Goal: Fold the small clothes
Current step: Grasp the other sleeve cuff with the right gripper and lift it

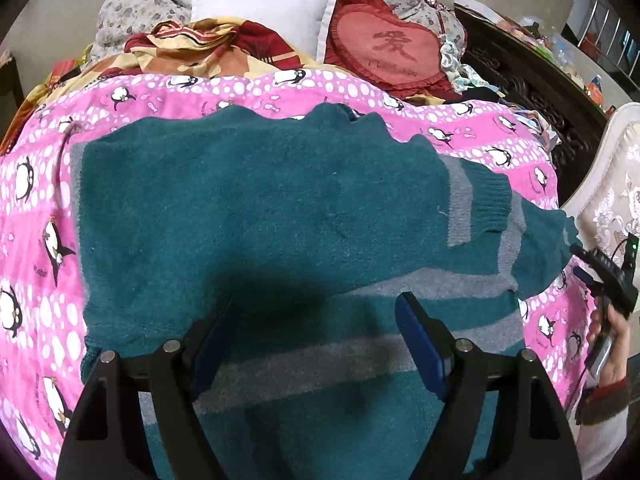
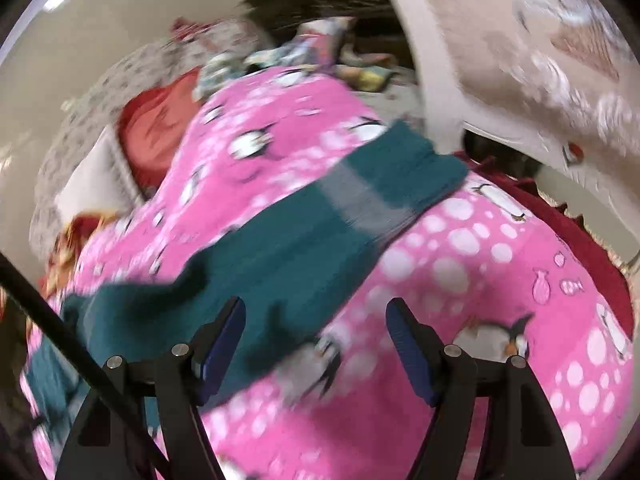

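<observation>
A teal sweater (image 1: 248, 208) with grey stripes lies flat on a pink penguin blanket (image 1: 36, 208). One sleeve (image 1: 484, 204) is folded in across its right side. My left gripper (image 1: 316, 320) is open and empty above the sweater's lower part. In the blurred right wrist view, my right gripper (image 2: 316, 320) is open and empty above the edge of the sweater's other sleeve (image 2: 320, 224), which stretches out over the blanket (image 2: 480, 280). The right gripper also shows in the left wrist view (image 1: 608, 276), held in a hand at the sweater's right edge.
A white pillow (image 1: 268, 12), a red heart cushion (image 1: 384, 52) and a crumpled red and yellow cloth (image 1: 208, 48) lie beyond the blanket. A cream floral chair (image 1: 612, 184) stands at the right. A dark carved bed board (image 1: 532, 92) runs along the back right.
</observation>
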Tool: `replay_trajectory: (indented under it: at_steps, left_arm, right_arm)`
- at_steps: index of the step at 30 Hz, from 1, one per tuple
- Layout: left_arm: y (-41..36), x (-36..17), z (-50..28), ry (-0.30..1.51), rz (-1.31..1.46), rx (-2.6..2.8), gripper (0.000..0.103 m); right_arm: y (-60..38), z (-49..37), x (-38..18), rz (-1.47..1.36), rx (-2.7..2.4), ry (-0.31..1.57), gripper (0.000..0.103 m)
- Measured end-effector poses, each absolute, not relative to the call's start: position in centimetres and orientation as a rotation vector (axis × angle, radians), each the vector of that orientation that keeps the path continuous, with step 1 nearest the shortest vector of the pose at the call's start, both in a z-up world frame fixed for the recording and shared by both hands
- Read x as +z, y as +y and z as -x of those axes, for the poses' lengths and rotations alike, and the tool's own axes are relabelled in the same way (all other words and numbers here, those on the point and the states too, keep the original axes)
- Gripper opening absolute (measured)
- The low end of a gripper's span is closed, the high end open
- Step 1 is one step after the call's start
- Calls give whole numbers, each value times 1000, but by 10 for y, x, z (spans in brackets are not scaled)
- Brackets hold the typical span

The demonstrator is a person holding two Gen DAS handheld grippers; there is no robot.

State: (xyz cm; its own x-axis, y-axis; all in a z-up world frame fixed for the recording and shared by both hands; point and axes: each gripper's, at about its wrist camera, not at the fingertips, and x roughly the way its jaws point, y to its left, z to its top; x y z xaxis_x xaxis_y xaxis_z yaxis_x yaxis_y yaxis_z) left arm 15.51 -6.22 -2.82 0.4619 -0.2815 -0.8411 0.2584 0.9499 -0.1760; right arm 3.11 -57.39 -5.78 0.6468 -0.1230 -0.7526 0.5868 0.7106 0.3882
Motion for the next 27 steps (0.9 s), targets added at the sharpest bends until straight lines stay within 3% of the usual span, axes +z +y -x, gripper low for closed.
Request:
replay_trajectory:
  at_steps: [8, 22, 27]
  left_arm:
    - [-72, -43, -143, 1050, -24, -369, 79]
    - [-66, -60, -111, 1040, 47, -376, 79]
    - [-76, -88, -79, 957, -42, -349, 88]
  right_arm:
    - [-570, -20, -59, -747, -333, 789, 81]
    - [-559, 51, 26, -575, -351, 800, 85]
    - [-548, 70, 30, -553, -336, 798, 85]
